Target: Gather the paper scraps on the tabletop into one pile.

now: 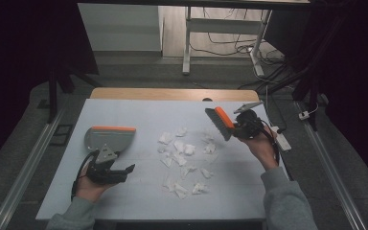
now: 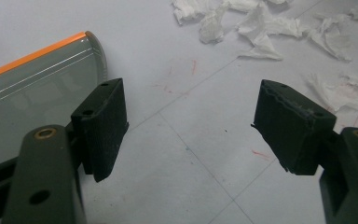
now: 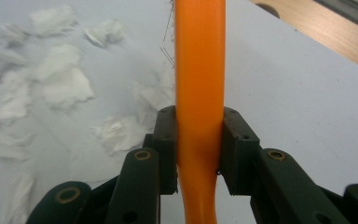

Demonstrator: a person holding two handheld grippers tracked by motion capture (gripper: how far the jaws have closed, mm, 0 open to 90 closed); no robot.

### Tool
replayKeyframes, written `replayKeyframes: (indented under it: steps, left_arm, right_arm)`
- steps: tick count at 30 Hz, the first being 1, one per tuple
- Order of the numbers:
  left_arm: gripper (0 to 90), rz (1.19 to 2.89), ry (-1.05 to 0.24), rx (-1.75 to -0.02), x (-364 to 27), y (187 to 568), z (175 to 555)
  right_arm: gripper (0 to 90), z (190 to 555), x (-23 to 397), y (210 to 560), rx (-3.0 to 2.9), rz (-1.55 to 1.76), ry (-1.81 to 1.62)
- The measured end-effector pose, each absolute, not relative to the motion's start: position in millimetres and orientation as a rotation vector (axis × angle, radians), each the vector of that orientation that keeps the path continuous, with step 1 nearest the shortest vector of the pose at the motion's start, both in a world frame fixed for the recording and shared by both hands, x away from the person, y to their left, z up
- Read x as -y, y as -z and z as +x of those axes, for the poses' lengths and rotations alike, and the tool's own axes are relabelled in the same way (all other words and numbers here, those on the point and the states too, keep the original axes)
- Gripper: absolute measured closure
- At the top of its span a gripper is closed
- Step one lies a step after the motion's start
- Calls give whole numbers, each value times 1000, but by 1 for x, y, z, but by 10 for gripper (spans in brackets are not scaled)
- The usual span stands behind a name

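From above, a pale grey table (image 1: 139,112) carries a loose scatter of torn white paper scraps (image 1: 184,160) around its middle. Left of the scraps lies a grey plastic dustpan (image 1: 109,138) with an orange strip along its far edge, flat on the table. The left gripper (image 1: 127,168) sits just in front of the dustpan, held in a hand (image 1: 88,184), its jaws apart and empty. Right of the scraps, the right gripper (image 1: 236,126) holds a small brush (image 1: 219,122) with an orange back and dark bristles, raised above the table and tilted. In the left gripper view, the two black ribbed pads (image 2: 100,126) stand wide open over bare table, with nothing between them; the dustpan (image 2: 37,88) shows as smooth, glossy grey plastic beside the left jaw, and the crumpled scraps (image 2: 261,28) lie beyond. In the right gripper view, the jaws are closed tight on the brush's smooth orange handle (image 3: 199,93), which runs straight up from them, with soft-edged scraps (image 3: 60,84) on the table to its left.
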State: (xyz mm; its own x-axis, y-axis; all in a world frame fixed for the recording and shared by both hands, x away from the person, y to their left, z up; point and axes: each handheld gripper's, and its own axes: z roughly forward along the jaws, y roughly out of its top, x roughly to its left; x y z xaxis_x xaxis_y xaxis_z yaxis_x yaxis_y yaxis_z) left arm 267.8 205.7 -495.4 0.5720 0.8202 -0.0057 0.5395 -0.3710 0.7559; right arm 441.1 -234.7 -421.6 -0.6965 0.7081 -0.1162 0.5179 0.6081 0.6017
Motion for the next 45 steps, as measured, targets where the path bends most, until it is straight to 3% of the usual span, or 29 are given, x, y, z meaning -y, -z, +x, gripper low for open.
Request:
replayKeyframes:
  steps: [9,19,36,45]
  left_arm:
    - [263,2049,-488,-1093,-208,497,268]
    - [273,2016,-499,-1101,-212,498,267]
    - [273,2011,-481,-1106,-212,499,268]
    - [273,2008,-480,-1106,-211,498,268]
  right_arm:
    - [706,481,198,432,-2556,970,-477]
    - [706,490,189,442,-2623,995,-457]
    - [708,450,161,444,-2833,735,-447]
    - [707,440,161,424,-2780,695,-574]
